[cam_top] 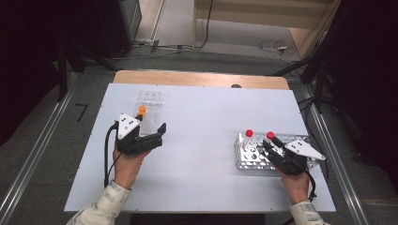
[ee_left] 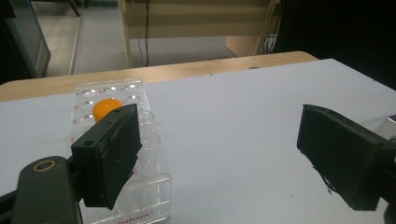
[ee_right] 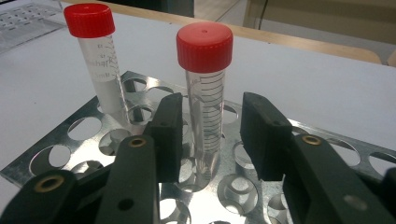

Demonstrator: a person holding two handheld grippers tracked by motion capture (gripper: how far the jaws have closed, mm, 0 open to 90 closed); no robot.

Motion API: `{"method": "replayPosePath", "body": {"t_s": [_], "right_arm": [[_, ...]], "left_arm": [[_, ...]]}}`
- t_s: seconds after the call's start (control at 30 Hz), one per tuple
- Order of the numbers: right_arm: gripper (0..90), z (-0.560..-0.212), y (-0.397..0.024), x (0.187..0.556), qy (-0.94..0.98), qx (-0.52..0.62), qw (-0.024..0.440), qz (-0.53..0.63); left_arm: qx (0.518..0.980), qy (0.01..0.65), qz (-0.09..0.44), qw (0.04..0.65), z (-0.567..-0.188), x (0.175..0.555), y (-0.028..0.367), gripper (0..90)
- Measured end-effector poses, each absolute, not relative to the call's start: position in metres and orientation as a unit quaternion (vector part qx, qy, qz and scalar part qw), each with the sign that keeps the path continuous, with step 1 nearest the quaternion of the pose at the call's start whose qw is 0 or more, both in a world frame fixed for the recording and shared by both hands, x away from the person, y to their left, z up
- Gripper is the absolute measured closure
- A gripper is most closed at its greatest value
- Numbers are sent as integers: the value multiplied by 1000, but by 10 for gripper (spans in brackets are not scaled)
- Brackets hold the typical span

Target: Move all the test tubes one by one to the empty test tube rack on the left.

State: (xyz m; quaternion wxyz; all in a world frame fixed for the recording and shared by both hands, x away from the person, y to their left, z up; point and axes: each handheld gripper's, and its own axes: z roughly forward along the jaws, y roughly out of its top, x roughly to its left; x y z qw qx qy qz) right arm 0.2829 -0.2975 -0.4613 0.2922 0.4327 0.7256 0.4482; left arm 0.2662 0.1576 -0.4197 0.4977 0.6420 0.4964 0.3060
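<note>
Lighting: even, diffuse overhead light is falling on the white table (cam_top: 202, 140); shadows under the hands are lying soft and faint. Surroundings at both sides of the high view are sinking into near-black. Glare: small highlights are glinting on the metal rack (ee_right: 70, 140) and the clear rack (ee_left: 140, 196). Sharpness: all frames are showing soft, low-resolution detail; the near jaws in both gripper views are blurring slightly. Exposure: the right gripper view is running brightest.

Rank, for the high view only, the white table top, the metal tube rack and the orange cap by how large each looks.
1. White table top, by far the largest.
2. Metal tube rack.
3. Orange cap, a tiny dot.
</note>
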Motion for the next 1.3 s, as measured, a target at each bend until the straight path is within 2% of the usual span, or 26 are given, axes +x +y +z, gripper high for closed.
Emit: {"method": "replayPosePath", "body": {"t_s": [0.23, 0.47, 0.7, 1.3], "right_arm": [[616, -464, -297, 286, 729, 434, 288, 444], [706, -464, -297, 286, 729, 435, 287, 444], [710, -458, -299, 283, 721, 435, 289, 455], [711, -411, -298, 263, 695, 416, 308, 499]], "left_arm": [[643, 497, 305, 497, -421, 266, 157, 139], [646, 495, 305, 495, -422, 267, 156, 139], [645, 495, 305, 495, -422, 267, 156, 139], [645, 494, 306, 496, -421, 266, 156, 139]]}}
